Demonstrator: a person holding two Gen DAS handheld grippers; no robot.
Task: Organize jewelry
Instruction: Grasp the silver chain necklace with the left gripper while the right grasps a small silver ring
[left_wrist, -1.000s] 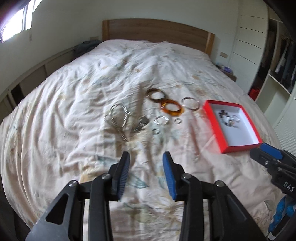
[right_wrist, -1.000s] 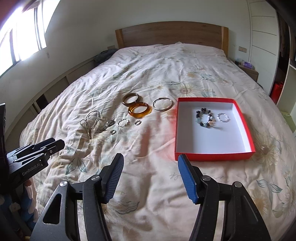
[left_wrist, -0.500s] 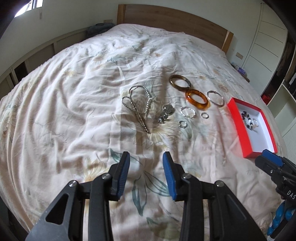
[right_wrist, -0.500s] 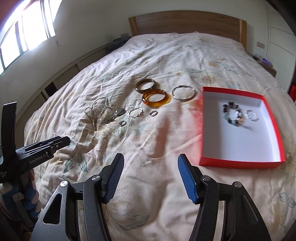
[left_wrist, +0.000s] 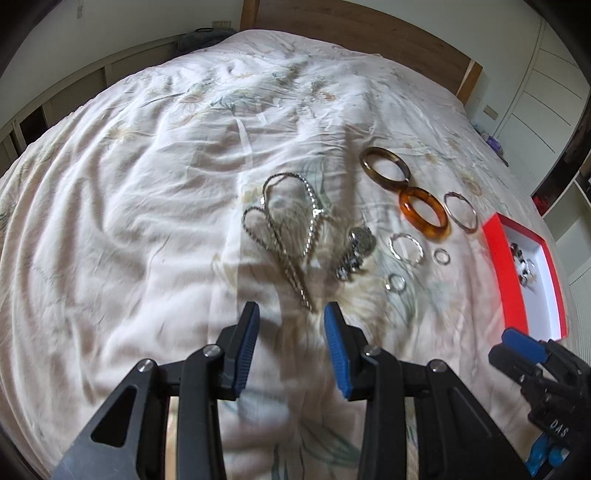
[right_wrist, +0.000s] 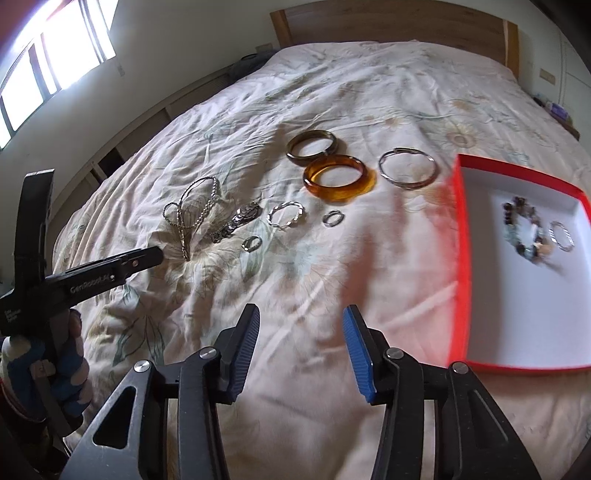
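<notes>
Silver chain necklace (left_wrist: 286, 236) lies looped at centre frame in the left view, its tail end just ahead of the left gripper (left_wrist: 291, 323), whose jaws stand moderately apart, holding nothing. Right of it: a watch (left_wrist: 356, 251), small rings, a brown bangle (left_wrist: 384, 168) touching an amber bangle (left_wrist: 424, 212), and a thin silver bangle (left_wrist: 460, 212). The red box (right_wrist: 461, 258), right edge of the right view, holds a beaded bracelet (right_wrist: 524, 229). Right gripper (right_wrist: 301, 325) is wide open and empty, with bare bedspread (right_wrist: 314, 266) ahead of it.
</notes>
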